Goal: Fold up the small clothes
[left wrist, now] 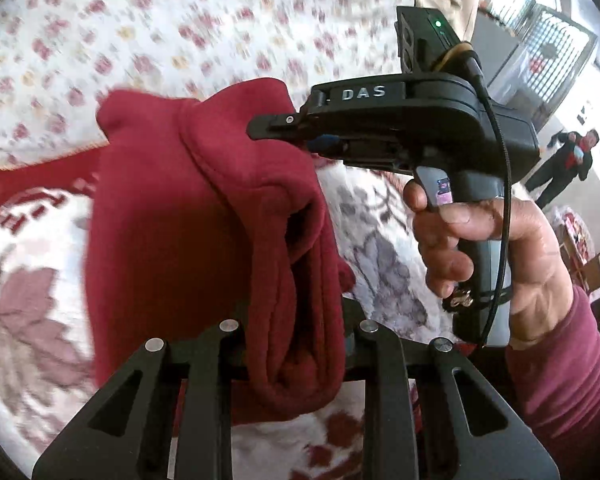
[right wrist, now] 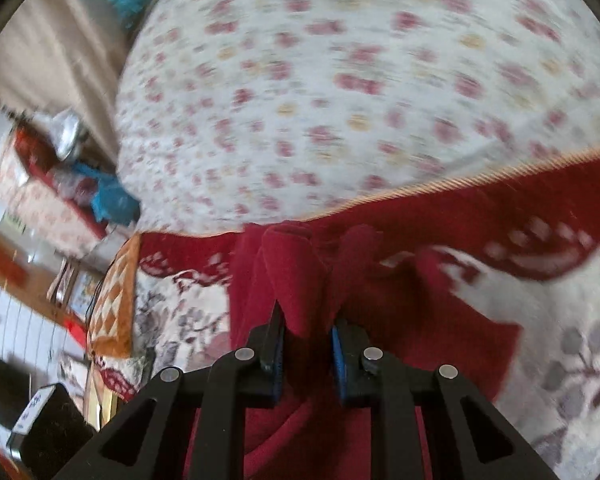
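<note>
We held the red garment point(left wrist: 172, 216) up off the bed, gripped at two places along one edge so that the rest of it could hang and drape under its own weight. That, we judged, was the reason for the lift: a small fleece piece hangs flat more readily in the air than pushed about on soft bedding. In the left wrist view the left gripper point(left wrist: 296, 344) had its jaws clenched on a thick, doubled bunch of the cloth. The right gripper point(left wrist: 268, 126) came in from the right side, its jaws pinched shut on the hem near the garment's upper corner, and our right hand point(left wrist: 488, 248) was wrapped round its handle.

In the right wrist view the same right gripper point(right wrist: 306, 344) showed its blue pads point(right wrist: 338, 356) pressing a gathered fold of the red garment point(right wrist: 300, 280) between them (the fold stood up above the jaws like a small crest).

Below the cloth lay the red and white blanket point(right wrist: 560, 300), its corded edge crossing the bed. Beyond that edge spread the flowered sheet point(right wrist: 340, 100), which ran to the bed's far side. We judged the fold barely begun, since the cloth hung bunched, not yet squared. Off the bed's right side a person point(left wrist: 568, 164) stood in the room.
</note>
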### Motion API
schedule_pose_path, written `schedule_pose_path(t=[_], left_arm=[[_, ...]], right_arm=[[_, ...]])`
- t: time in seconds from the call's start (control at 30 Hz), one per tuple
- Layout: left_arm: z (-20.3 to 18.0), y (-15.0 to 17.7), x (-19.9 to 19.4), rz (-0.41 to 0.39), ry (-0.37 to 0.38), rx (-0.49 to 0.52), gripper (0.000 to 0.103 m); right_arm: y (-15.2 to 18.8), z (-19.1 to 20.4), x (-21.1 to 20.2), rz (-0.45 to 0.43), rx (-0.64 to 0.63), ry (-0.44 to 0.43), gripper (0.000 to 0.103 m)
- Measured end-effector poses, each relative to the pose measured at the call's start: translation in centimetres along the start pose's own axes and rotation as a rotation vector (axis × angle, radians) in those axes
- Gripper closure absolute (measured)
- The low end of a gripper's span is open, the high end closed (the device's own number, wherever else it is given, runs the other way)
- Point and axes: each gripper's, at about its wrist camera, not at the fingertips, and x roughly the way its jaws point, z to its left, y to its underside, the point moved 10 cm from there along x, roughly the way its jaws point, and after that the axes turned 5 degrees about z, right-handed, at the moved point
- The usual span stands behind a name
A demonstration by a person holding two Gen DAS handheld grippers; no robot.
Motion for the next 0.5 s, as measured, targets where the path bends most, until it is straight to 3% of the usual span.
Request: schedule_pose_path(t=[0.17,0.23,0.3,0.33,0.4,0.5], left_arm=[[-0.2,0.9,3.8,0.071,-0.063,0.017,0.079],[-0.5,1.2,2.8,0.08,-0.058,0.039,0.071],[-0.8,2.0,0.5,0.092,0.0,0.061,0.058],[-0.6,2.4,-0.8,0.08,0.005,0.067,0.057],[0.7,2.5,-3.3,0.03,-0.029,0.086,0.057],[3.9,2.4,-5.7,-0.03,-0.145,0.072,0.056]], right_arm=[[1.8,-6.4,1.5,0.026,0.105,0.107,0.085],[2.1,-7.3,1.6,0.021,0.142,0.102,0.083],[2.1,-7.2,0.4,0.001,0.171,0.098,0.066],[2.0,-7.0,-0.5,-0.016,0.17,0.127,0.053],[2.2,-5.5,-2.7,-0.056,0.124,0.138,0.053],[3.6,-1.7,-4.5,-0.045,-0.007,0.139,0.053]])
